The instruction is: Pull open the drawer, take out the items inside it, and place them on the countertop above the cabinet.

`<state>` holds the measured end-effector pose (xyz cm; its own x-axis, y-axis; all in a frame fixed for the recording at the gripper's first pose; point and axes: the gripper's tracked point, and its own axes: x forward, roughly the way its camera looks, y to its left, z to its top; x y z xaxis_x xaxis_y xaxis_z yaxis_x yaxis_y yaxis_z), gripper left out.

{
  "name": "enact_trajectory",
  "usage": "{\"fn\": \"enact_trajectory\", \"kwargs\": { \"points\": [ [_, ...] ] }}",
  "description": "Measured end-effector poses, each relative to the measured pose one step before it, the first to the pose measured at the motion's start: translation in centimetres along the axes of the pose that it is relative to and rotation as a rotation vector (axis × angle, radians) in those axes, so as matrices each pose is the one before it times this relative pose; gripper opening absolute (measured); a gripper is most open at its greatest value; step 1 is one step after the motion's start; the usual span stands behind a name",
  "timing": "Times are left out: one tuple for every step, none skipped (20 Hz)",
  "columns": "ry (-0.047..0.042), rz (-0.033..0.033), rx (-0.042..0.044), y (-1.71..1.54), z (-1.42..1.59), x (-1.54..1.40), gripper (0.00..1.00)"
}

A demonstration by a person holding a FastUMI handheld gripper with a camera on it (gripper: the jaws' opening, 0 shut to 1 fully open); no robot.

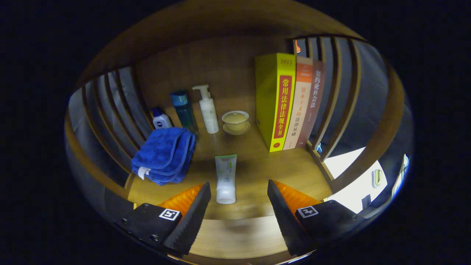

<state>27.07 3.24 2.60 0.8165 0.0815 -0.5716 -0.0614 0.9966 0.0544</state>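
Tube [226,178] on countertop [257,165], between spread fingers of tool [239,206], untouched.

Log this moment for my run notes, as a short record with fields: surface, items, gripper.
surface: wooden countertop with slatted sides
tube: white tube lying flat, cap toward the fingers, between them, untouched
towel: folded blue towel beside the tube
back row: small bottle, blue bottle, pump bottle, lidded cup
books: three books standing upright
gripper: gripper open, holding nothing
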Motion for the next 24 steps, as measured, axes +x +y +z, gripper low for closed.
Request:
{"fn": "enact_trajectory", "kwargs": {
  "points": [
    [-0.02950,0.00620,0.00354,-0.117,-0.302,-1.372,1.00],
    [-0.03351,0.00208,0.00816,-0.073,-0.222,-1.238,1.00],
    [-0.02976,0.00735,0.00717,-0.132,-0.205,-1.282,0.99],
    [-0.02855,-0.00231,-0.00079,-0.408,-0.326,-1.298,0.99],
    [-0.03119,-0.00876,-0.01182,-0.605,-0.280,-1.295,0.99],
    [-0.03088,-0.01023,-0.01928,-0.564,-0.256,-1.175,0.99],
    [-0.03065,-0.00780,-0.00943,-0.557,-0.386,-1.322,0.99],
    [-0.02628,-0.00666,0.00224,-0.291,-0.562,-1.238,0.99],
    [-0.02284,0.00184,0.00539,-0.089,-0.560,-1.095,0.99],
    [-0.02841,0.00433,0.00651,0.017,-0.468,-1.046,0.99],
    [-0.02616,-0.00009,0.00388,-0.166,-0.483,-1.114,0.99],
    [-0.02242,0.00413,-0.00357,-0.027,-0.492,-0.935,0.99],
    [-0.00967,0.00304,-0.00980,-0.050,-0.685,-0.749,0.99],
    [-0.00650,0.00547,-0.01214,0.105,-0.801,-0.852,0.99],
    [-0.00855,0.00014,-0.01009,0.049,-0.713,-0.613,0.99],
    [-0.00901,0.00126,-0.01113,0.163,-0.839,-0.651,0.99],
    [-0.00680,-0.00388,-0.01049,0.109,-0.920,-0.654,0.99],
    [-0.00309,-0.00723,-0.00767,0.069,-1.010,-0.795,0.99],
    [-0.00223,-0.00089,0.00200,0.162,-1.107,-0.626,0.99],
    [0.00001,-0.00240,-0.00161,0.276,-1.219,-0.473,0.99],
    [0.00087,-0.00687,-0.00720,0.060,-1.238,-0.282,0.99],
    [-0.00021,0.00629,-0.01276,0.231,-1.038,-0.415,0.99],
    [0.00112,-0.00021,-0.01509,0.257,-1.247,-0.289,0.99],
    [0.00370,0.00191,-0.01153,0.253,-1.144,-0.257,0.99]
  ]
}}
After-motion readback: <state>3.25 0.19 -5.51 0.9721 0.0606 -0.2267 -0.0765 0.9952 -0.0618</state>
